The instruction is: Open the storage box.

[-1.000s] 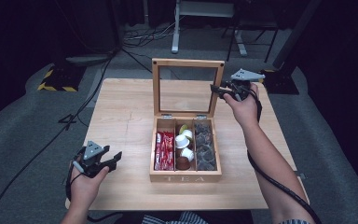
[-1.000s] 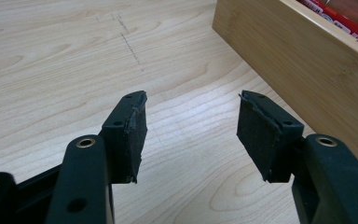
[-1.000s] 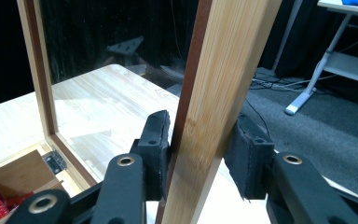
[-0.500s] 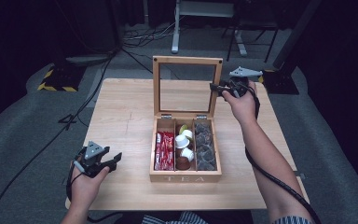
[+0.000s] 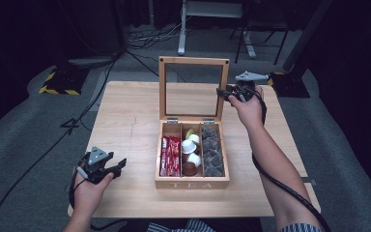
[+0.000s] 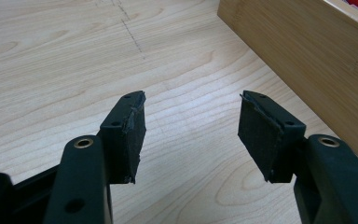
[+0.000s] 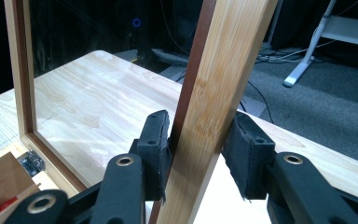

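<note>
Pale wooden desk (image 5: 125, 125), mid-frame in the high view: matt, fine grain, smooth.

Light bamboo tea box (image 5: 192, 181), centre: satin finish, letters cut into its front wall. Upright lid frame (image 7: 216, 88): same bamboo, darker brown inner edge, clear glossy pane, small metal hinge at lower left.

Black left claw (image 6: 191, 135): matt plastic, brass-coloured rivets, rough frayed rubbery pads (image 6: 256, 135).

Red sachets (image 5: 170, 155): glossy.

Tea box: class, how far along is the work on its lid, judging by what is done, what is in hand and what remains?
Done: the lid stands upright, exposing the box and its compartments. In hand: the right gripper straddles the lid's side rail, pads at both faces. The left gripper sits open over the table, holding nothing. Left: probably swinging the lid onward or down, then letting go.
</note>
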Action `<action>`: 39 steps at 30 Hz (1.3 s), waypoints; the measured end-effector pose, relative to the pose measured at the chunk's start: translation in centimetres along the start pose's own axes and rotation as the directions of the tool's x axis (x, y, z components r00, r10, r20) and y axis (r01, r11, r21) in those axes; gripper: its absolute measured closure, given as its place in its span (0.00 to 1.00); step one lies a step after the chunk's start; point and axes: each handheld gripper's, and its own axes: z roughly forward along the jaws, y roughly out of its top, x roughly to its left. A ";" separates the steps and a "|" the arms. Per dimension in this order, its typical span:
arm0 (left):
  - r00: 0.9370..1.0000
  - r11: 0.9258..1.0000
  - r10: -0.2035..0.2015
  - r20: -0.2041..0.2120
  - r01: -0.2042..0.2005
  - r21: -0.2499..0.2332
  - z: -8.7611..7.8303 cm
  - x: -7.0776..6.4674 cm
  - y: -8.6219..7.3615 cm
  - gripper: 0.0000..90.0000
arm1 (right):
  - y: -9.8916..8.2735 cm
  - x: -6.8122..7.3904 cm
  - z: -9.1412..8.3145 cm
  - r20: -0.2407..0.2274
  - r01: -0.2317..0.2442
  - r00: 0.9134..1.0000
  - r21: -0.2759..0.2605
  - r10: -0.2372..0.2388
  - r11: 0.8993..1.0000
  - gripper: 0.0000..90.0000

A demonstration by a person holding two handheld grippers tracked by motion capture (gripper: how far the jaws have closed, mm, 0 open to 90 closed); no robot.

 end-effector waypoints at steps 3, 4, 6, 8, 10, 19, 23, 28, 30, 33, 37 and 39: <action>1.000 1.000 -0.002 0.002 0.002 0.002 0.0 -0.1 0.0 0.46 | -0.2 0.0 0.2 -0.002 -0.003 1.000 0.014 0.003 1.000 0.67; 1.000 1.000 -0.002 0.002 0.002 0.003 0.0 -0.1 0.0 0.46 | -0.3 0.0 0.2 -0.002 -0.004 1.000 0.015 0.004 1.000 0.67; 1.000 1.000 -0.002 0.003 0.002 0.005 0.1 -0.1 0.0 0.46 | -0.4 0.0 0.3 -0.003 -0.003 1.000 0.020 0.003 1.000 0.67; 1.000 1.000 -0.002 0.004 0.002 0.004 0.1 -0.1 0.0 0.46 | -0.5 0.0 0.3 -0.002 -0.005 1.000 0.027 0.005 1.000 0.67; 1.000 1.000 -0.001 0.007 0.001 0.008 0.1 -0.1 0.0 0.46 | -0.5 0.0 0.4 -0.002 -0.009 1.000 0.030 0.009 1.000 0.67; 1.000 1.000 0.001 0.009 -0.001 0.009 0.0 -0.1 0.0 0.46 | -0.6 0.2 0.4 0.020 -0.008 1.000 0.036 0.007 0.999 0.60; 1.000 1.000 -0.003 0.010 0.003 0.005 0.1 -0.1 0.0 0.46 | -0.6 0.3 0.1 0.029 -0.012 1.000 0.016 0.011 1.000 0.50; 1.000 1.000 -0.002 0.006 0.002 0.008 0.1 0.0 0.0 0.45 | -0.3 0.6 -0.6 0.028 0.002 1.000 -0.009 -0.002 1.000 0.44; 1.000 1.000 -0.002 0.008 0.002 0.009 0.2 0.0 0.0 0.45 | -0.1 0.8 -1.1 0.030 0.005 1.000 -0.024 -0.004 1.000 0.43; 1.000 1.000 0.003 0.013 -0.003 0.014 0.2 -0.1 0.0 0.45 | 0.3 1.1 -2.0 0.021 0.002 1.000 -0.034 -0.002 0.999 0.41; 1.000 1.000 -0.002 0.013 0.002 0.015 0.2 -0.2 -0.1 0.45 | 0.5 2.0 -3.8 -0.033 0.015 0.999 -0.052 -0.017 0.999 0.48; 1.000 1.000 -0.002 0.015 0.001 0.016 0.3 -0.2 0.0 0.45 | 0.5 2.5 -4.4 -0.053 0.018 0.998 -0.057 -0.021 0.998 0.48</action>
